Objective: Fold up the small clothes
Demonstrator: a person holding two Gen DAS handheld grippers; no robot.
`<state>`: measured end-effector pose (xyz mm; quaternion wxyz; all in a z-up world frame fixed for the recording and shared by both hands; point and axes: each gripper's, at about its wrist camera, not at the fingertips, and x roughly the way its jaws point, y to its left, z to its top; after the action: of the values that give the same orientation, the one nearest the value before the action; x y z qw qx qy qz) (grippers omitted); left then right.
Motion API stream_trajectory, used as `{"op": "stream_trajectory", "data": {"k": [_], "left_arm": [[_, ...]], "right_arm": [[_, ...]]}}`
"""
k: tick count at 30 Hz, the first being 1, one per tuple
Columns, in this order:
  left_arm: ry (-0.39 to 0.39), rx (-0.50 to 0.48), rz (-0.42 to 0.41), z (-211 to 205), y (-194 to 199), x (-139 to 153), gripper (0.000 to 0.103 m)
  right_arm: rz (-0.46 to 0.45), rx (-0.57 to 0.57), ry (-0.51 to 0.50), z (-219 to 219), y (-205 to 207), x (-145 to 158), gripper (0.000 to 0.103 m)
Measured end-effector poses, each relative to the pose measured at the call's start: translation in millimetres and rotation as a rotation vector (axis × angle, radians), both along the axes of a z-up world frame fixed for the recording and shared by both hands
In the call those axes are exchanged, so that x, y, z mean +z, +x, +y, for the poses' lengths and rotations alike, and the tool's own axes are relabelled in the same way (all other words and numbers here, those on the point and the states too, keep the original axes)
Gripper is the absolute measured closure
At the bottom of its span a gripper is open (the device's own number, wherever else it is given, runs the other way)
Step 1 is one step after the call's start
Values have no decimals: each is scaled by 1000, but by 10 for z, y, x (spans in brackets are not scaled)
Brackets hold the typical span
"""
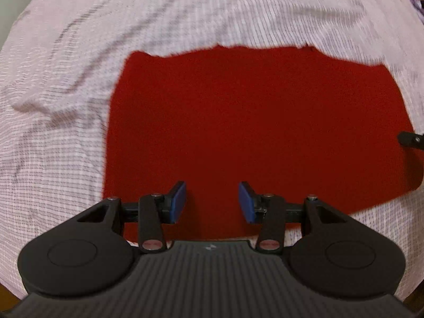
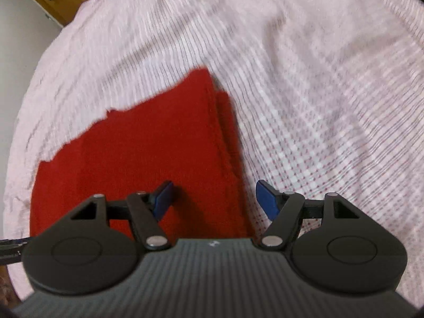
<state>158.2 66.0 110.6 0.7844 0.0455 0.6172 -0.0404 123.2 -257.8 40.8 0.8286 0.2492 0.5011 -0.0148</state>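
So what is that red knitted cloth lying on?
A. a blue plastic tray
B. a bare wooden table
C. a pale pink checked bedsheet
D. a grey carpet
C: the red knitted cloth lies flat on a wrinkled pale pink checked bedsheet, which surrounds it in both views.

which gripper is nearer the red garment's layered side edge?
Right. The right gripper hangs open straddling the red garment's layered side edge. The left gripper, also open, hangs over the garment's middle near edge.
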Motion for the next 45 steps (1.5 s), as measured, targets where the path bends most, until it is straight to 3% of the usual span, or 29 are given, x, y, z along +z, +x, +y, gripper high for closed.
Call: {"op": "stream_trajectory", "data": {"k": [3, 8, 11, 13, 22, 27, 29, 31, 33, 38, 42, 45], "left_arm": [[16, -16, 15, -95, -25, -92, 51], [42, -27, 26, -166, 6, -191, 51], [54, -31, 29, -201, 27, -212, 51], [67, -39, 30, -233, 39, -223, 51], [98, -58, 36, -269, 54, -266, 51], [105, -57, 38, -290, 53, -244, 51], [106, -57, 39, -290, 46, -231, 51], [103, -58, 40, -284, 39, -222, 51], [102, -58, 41, -276, 29, -221, 51], [95, -48, 41, -263, -25, -191, 51], [96, -42, 41, -253, -67, -163, 51], [90, -30, 40, -223, -99, -122, 51]], "right_arm": [[-3, -20, 93, -88, -6, -111, 33], [-5, 8, 163, -146, -1, -220, 32], [20, 73, 261, -125, 50, -237, 41], [5, 116, 228, -77, 39, -215, 42], [9, 51, 288, -77, 93, -396, 36], [-4, 66, 342, -158, 107, -352, 62], [-12, 67, 347, -171, 78, -324, 62], [-7, 57, 322, -148, 68, -321, 58], [-7, 41, 305, -98, 81, -364, 44], [6, 8, 349, -93, 129, -424, 42], [-8, 29, 353, -118, 100, -342, 64], [-46, 30, 383, -172, 15, -202, 69]]}}
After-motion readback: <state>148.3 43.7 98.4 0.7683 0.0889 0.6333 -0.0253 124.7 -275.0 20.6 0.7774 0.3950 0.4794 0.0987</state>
